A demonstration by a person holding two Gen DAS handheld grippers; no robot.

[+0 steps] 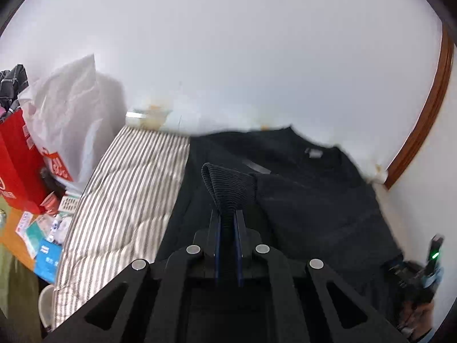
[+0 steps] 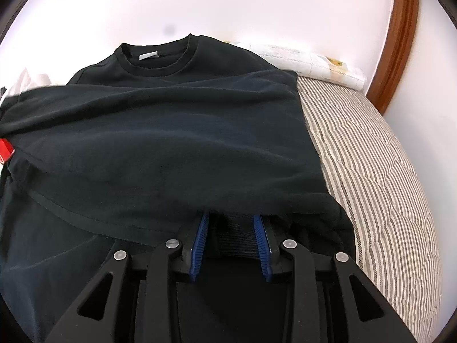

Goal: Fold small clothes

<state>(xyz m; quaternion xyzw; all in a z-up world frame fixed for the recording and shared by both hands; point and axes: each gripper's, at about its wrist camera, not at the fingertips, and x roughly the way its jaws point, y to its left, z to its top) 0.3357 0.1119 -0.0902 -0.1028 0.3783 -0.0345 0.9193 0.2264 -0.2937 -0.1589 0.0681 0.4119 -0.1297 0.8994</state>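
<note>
A black long-sleeve sweatshirt (image 2: 171,131) lies on a striped bed cover (image 2: 380,177), its collar and grey neck label (image 2: 148,55) toward the wall. My left gripper (image 1: 227,214) is shut on the sweatshirt's ribbed cuff (image 1: 228,185) and holds it above the body of the sweatshirt (image 1: 314,200). My right gripper (image 2: 232,220) stands open at the garment's near edge, with ribbed fabric (image 2: 235,237) between its blue pads (image 2: 200,240); the fingertips are hidden under a fold of cloth. The other gripper shows blurred at the left wrist view's right edge (image 1: 422,274).
The striped cover (image 1: 120,200) extends left of the sweatshirt. A red bag (image 1: 17,160), a white plastic bag (image 1: 71,114) and small packets (image 1: 45,237) sit at the left. White wall behind; a brown wooden frame (image 1: 425,114) curves at the right. White pillow (image 2: 308,60) by the wall.
</note>
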